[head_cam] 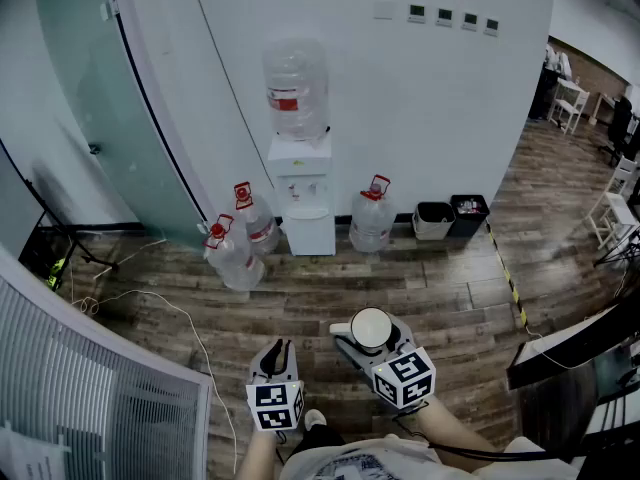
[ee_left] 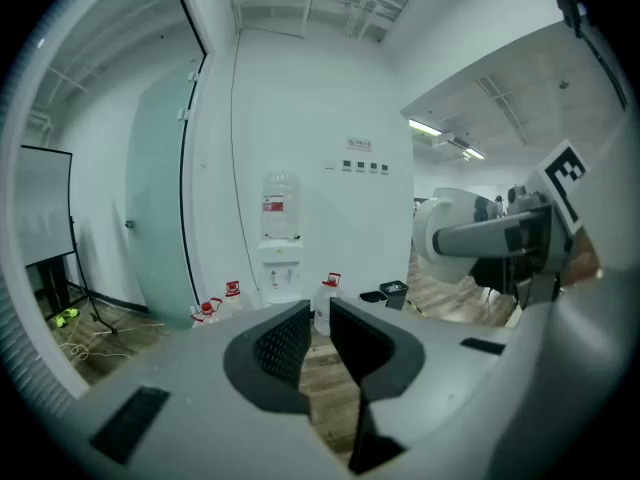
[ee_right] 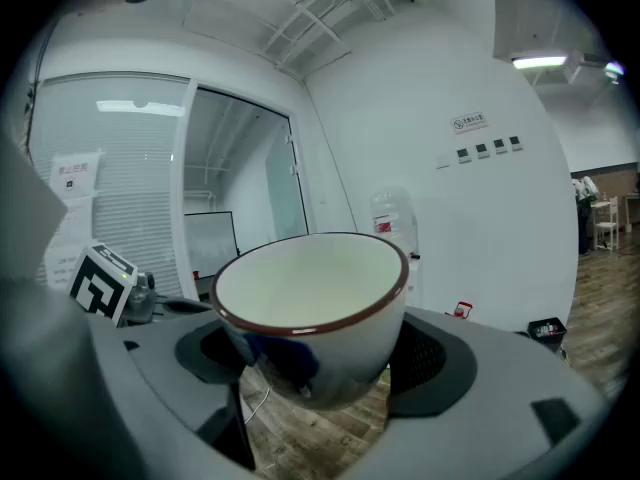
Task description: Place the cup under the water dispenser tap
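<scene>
A person's right tool (ee_right: 318,356) grasps 1 round, glossy white cup (ee_right: 310,288) with a dark red rim, its 2 jaws spread wide and pressed against the cup's sides. The left tool (ee_left: 320,336) is released and empty, its 2 ribbed black jaws a narrow slit apart. The cup is held upright above the wood-plank floor (head_cam: 440,308), well apart from the boxy white water dispenser (head_cam: 303,193), which is topped by 1 clear bottle (head_cam: 296,88). 3 red-capped clear spare bottles (head_cam: 372,218) and 2 bins (head_cam: 433,220) sit by the wall.
</scene>
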`<state>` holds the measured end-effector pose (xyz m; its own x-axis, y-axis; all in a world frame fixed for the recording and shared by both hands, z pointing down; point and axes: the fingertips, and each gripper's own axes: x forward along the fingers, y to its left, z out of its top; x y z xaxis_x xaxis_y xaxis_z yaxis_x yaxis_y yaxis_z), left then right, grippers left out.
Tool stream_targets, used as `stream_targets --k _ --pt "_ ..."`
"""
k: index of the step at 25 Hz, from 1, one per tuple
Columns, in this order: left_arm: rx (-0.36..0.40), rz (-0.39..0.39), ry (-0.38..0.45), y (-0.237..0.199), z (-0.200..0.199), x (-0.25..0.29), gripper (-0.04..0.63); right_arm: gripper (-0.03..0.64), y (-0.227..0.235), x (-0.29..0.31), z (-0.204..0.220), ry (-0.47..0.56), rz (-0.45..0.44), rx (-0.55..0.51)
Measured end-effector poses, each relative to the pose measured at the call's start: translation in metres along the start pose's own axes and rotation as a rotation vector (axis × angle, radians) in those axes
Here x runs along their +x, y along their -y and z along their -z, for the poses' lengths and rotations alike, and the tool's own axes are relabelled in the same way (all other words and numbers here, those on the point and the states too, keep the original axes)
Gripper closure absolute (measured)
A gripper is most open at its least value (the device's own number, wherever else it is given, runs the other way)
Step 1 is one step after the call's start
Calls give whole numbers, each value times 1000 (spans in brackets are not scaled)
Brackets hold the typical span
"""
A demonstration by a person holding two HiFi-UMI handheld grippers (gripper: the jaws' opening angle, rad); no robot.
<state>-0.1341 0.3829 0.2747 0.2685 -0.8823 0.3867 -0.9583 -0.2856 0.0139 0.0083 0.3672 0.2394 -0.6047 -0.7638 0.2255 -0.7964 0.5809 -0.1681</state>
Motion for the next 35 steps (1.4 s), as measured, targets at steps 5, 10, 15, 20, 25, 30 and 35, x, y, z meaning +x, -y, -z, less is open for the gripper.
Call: stream_targets --k 5,10,15,20,25,30,35 --pt "-4 -32 27 86 2 -36 494 242 10 -84 15 7 -21 4" --pt "-11 -67 42 138 6 -68 540 242 23 -140 22 13 -22 3" --pt "14 -53 44 159 3 -77 546 241 28 -164 11 53 12 -1" --pt "25 -36 50 178 -1 -74 545 241 35 -174 11 35 19 -12" --pt "18 -42 64 184 -4 -71 545 241 41 -175 13 29 8 -16" --pt "6 -69 77 190 -7 -62 545 242 50 -175 10 40 -21 -21" --pt "-8 -82 76 189 -8 -53 545 241 61 -171 12 31 -31 -8"
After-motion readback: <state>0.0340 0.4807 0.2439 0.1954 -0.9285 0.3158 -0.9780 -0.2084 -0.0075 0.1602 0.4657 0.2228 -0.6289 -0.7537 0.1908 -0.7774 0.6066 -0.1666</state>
